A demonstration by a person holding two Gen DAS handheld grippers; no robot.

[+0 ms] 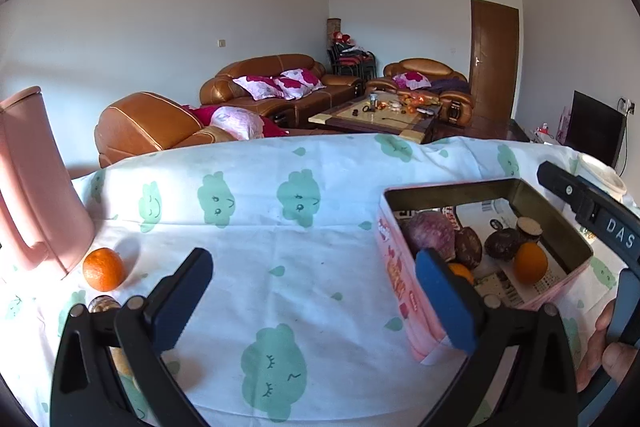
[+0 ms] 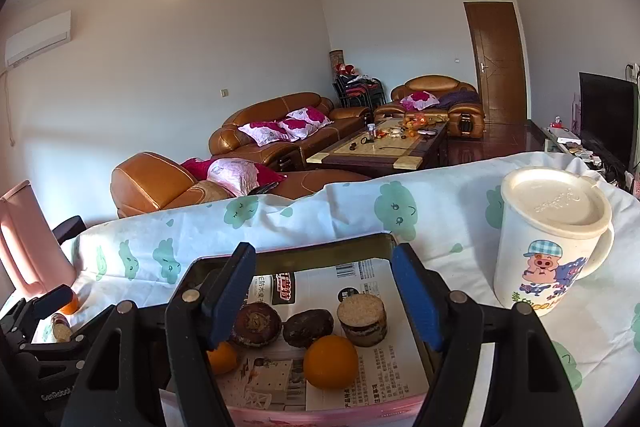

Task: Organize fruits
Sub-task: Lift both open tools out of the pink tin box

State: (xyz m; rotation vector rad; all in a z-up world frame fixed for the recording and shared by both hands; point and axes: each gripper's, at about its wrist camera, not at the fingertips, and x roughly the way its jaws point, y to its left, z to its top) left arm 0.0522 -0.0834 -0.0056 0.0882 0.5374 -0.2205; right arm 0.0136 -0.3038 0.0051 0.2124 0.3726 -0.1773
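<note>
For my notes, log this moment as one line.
left gripper: open, empty | right gripper: open over tin | two oranges in tin | loose orange by pink jug

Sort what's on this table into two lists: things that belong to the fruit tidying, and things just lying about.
Part of the job:
- pink tin, paper-lined, holding two oranges and dark fruits
- orange loose on the cloth
- left gripper and right gripper, both open

Just lying about:
- pink jug
- lidded cartoon mug
</note>
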